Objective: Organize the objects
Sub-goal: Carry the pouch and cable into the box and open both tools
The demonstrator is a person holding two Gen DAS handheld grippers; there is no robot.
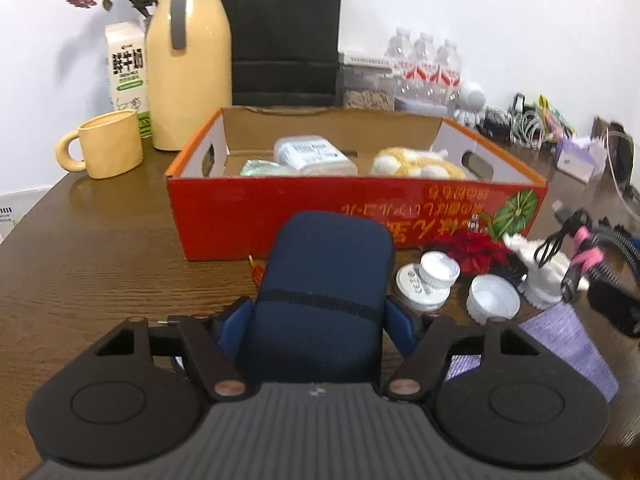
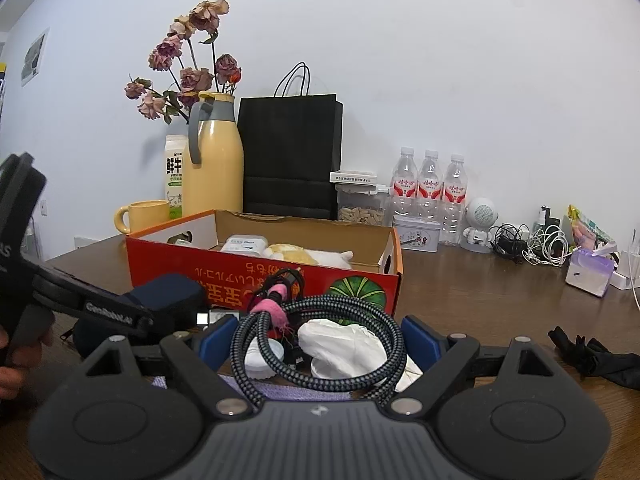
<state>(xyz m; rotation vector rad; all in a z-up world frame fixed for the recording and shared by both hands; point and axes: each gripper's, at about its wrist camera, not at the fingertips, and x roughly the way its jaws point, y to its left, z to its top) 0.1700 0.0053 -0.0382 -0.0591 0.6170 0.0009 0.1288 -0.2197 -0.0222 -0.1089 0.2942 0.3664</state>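
My left gripper (image 1: pixel 320 316) is shut on a navy blue zip pouch (image 1: pixel 324 280), held just in front of the red cardboard box (image 1: pixel 280 212). The box holds a white pack (image 1: pixel 312 154) and a yellow plush toy (image 1: pixel 416 162). My right gripper (image 2: pixel 320 336) is shut on a coiled braided cable (image 2: pixel 320 320) with a pink tie, held above the table near the box's front right corner. The pouch (image 2: pixel 168 292) and the left gripper also show at the left of the right wrist view.
On the wooden table (image 1: pixel 100 240) lie white jar lids (image 1: pixel 494 298), a red flower (image 1: pixel 476 250), white cloth (image 2: pixel 348 344) and a purple cloth (image 1: pixel 568 344). A yellow mug (image 1: pixel 108 148), jug (image 1: pixel 188 76), milk carton, black bag (image 2: pixel 292 152), bottles (image 2: pixel 430 184) and cables stand behind.
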